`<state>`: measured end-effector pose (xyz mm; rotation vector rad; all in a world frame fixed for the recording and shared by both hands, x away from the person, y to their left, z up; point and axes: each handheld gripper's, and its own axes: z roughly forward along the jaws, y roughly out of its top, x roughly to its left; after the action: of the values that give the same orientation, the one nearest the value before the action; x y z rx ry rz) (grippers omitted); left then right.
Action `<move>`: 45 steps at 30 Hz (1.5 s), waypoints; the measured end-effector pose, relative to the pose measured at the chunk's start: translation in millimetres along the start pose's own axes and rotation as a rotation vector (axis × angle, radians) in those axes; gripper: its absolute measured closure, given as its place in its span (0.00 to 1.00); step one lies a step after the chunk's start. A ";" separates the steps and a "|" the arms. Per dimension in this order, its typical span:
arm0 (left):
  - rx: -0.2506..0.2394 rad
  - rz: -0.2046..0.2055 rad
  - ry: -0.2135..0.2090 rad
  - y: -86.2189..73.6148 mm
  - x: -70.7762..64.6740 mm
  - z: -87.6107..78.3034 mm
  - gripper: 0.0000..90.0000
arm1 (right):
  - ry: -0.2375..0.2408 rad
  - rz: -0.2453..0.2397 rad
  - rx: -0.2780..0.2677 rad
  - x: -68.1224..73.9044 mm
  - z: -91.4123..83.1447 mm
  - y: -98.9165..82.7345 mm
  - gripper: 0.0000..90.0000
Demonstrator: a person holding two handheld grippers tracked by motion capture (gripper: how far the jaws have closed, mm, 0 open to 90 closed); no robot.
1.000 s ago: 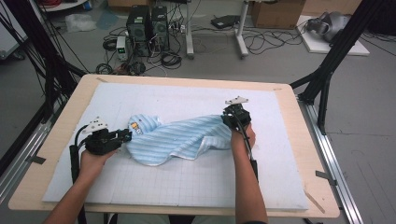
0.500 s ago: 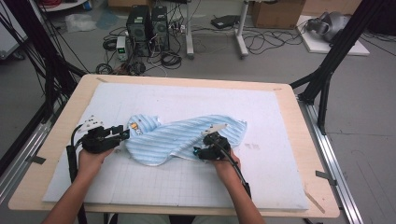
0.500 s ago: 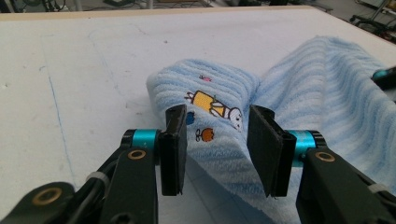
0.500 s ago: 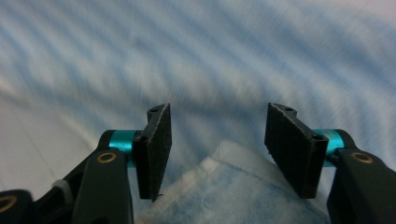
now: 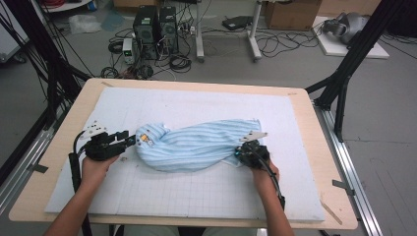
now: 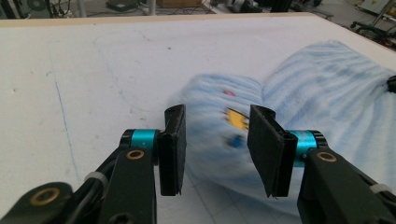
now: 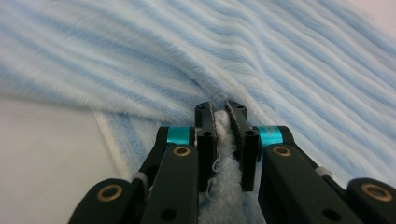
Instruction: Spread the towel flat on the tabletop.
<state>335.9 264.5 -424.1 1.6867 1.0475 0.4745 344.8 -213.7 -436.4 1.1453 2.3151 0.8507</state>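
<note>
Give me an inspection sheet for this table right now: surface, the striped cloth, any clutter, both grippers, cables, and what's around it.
Surface: white gridded mat on a wooden table; faint pen marks in the left gripper view.
Job's things: blue-and-white striped garment lies bunched across the mat's middle, with a small coloured print at its left end.
Clutter: nothing seen on the mat.
Grippers: left gripper is open, its jaws either side of the garment's left end, pads not pressing. Right gripper is shut on the garment's right edge, with fabric pinched between its jaws, which have just been closing.
Cables: a black cable trails from the left gripper.
Surroundings: computer towers, floor cables, black frame legs.
</note>
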 end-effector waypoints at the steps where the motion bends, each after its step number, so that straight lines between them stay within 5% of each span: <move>1: -0.002 0.000 0.000 0.1 -0.1 0.1 0.63 | -0.029 0.004 0.002 -7.3 -2.2 -2.7 0.92; 3: 0.004 0.000 -0.002 -0.3 -0.1 1.3 0.63 | -0.111 0.019 0.001 -20.7 -5.9 -7.1 0.92; 4: 0.012 0.001 -0.004 -0.5 -0.4 2.0 0.62 | -0.203 0.050 0.008 -33.9 -7.8 -9.6 0.92; 5: 0.014 0.001 -0.006 -0.7 -0.9 3.0 0.62 | -0.245 0.070 0.010 -40.3 -8.5 -10.5 0.92; 8: 0.020 0.007 -0.022 -0.9 -2.6 5.1 0.61 | -0.298 0.120 -0.002 -50.1 -9.4 -12.0 0.91; 10: 0.029 0.012 -0.042 -1.3 -3.4 7.0 0.58 | -0.281 0.163 -0.028 -50.1 -8.1 -11.5 0.76; 12: 0.037 0.021 -0.061 -1.9 -5.1 10.0 0.57 | -0.273 0.143 -0.040 -44.3 -8.3 -9.0 0.69; 18: 0.067 0.061 -0.112 7.4 -16.9 27.3 0.52 | -0.248 0.139 -0.100 -35.8 -19.1 -5.7 0.58; 23: 0.093 0.098 -0.146 24.6 -30.1 59.3 0.52 | -0.204 0.141 -0.134 -28.6 -22.9 -7.7 0.54; 28: 0.166 0.146 -0.195 35.1 -47.4 97.8 0.51 | -0.167 0.143 -0.151 -23.1 -22.6 -10.9 0.53; 31: 0.288 0.208 -0.215 35.6 -59.1 124.1 0.49 | -0.151 0.134 -0.157 -20.0 -22.6 -11.1 0.53; 33: 0.316 0.225 -0.207 35.1 -61.2 129.1 0.49 | -0.145 0.137 -0.158 -19.4 -22.4 -11.2 0.52; 35: 0.351 0.244 -0.216 33.7 -65.0 136.6 0.56 | -0.144 0.140 -0.155 -18.9 -22.2 -11.6 0.52; 36: 0.367 0.261 -0.226 33.2 -66.2 139.0 0.75 | -0.141 0.142 -0.156 -18.9 -22.1 -11.8 0.52; 37: 0.378 0.277 -0.228 32.4 -67.5 140.0 0.75 | -0.141 0.142 -0.156 -18.9 -22.1 -11.8 0.52; 38: 0.379 0.296 -0.216 32.2 -67.6 140.1 0.90 | -0.139 0.142 -0.156 -19.0 -22.2 -11.8 0.52; 39: 0.370 0.273 -0.203 32.7 -65.0 139.8 0.95 | -0.139 0.143 -0.160 -19.6 -22.0 -11.9 0.52; 45: 0.324 0.146 0.020 39.8 -25.1 123.3 0.96 | -0.126 0.152 -0.178 -16.1 -22.8 -11.1 0.52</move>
<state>429.5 171.7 -429.7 2.0597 1.0625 0.4322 334.1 -239.8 -425.9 1.2694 2.0279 0.9874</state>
